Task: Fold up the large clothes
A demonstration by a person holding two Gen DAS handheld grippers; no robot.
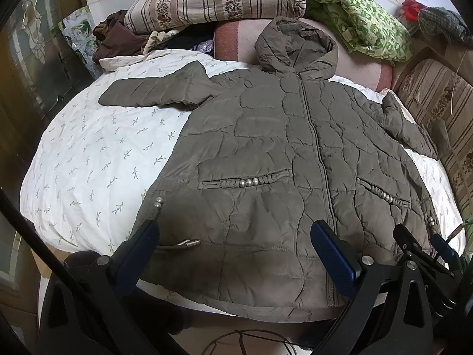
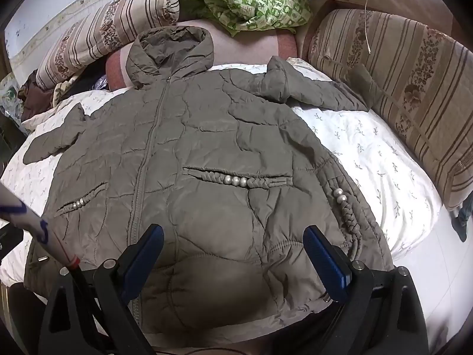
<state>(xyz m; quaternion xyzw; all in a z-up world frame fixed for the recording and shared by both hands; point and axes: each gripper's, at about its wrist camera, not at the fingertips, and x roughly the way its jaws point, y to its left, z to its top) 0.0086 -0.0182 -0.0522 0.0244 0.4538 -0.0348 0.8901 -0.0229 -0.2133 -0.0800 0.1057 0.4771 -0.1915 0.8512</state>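
An olive quilted hooded jacket (image 1: 266,153) lies zipped and face up on the white leaf-print bedspread (image 1: 88,153), its hood towards the striped pillow (image 1: 212,0) and both sleeves spread out to the sides. The left gripper (image 1: 235,245) hovers over the hem on one side of the zip with its jaws wide and nothing between them; the right gripper (image 2: 233,251) hangs over the other half of the hem, equally wide and empty
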